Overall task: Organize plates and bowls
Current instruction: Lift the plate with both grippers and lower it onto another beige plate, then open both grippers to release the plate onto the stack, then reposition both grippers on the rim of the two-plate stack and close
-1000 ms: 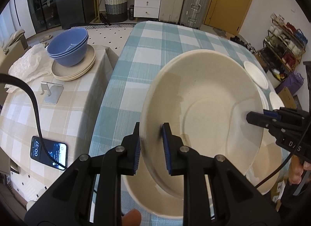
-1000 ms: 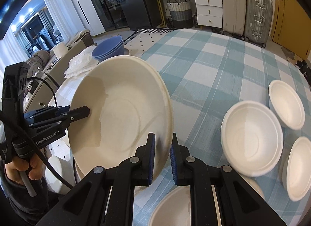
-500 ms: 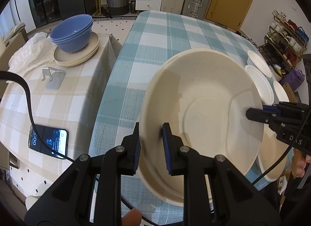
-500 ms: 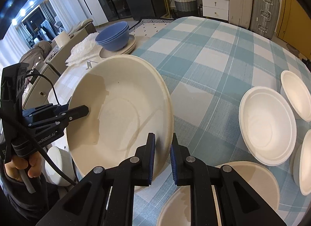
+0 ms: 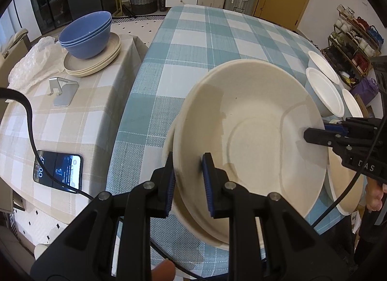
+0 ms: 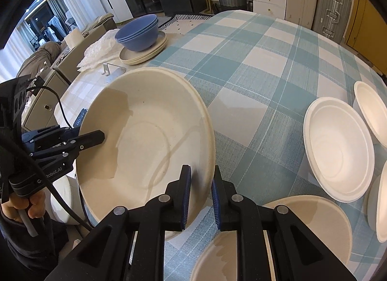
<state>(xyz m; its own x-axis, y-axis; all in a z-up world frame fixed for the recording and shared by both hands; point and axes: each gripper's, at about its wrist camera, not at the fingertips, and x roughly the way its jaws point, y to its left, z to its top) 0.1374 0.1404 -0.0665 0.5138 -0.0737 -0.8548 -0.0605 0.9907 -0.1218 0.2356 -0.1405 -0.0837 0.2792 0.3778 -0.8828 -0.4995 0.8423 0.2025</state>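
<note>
Left wrist: left gripper clamps the near rim of a cream bowl, tilted above another cream bowl on the blue checked tablecloth. Blue bowls nest on stacked plates, side table.

Right wrist: right gripper pinches the opposite rim. White bowls sit empty, right. Suitcases behind.

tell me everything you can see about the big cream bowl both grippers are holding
The big cream bowl is wide and shallow, matte off-white with faint specks, a raised ring round its flat base and a thin rolled rim. It is tilted, its inside facing the cameras, over the blue checked tablecloth. The left gripper clamps one rim edge, the right gripper the opposite edge. A similar cream bowl sits just beneath; whether they touch is unclear.
</note>
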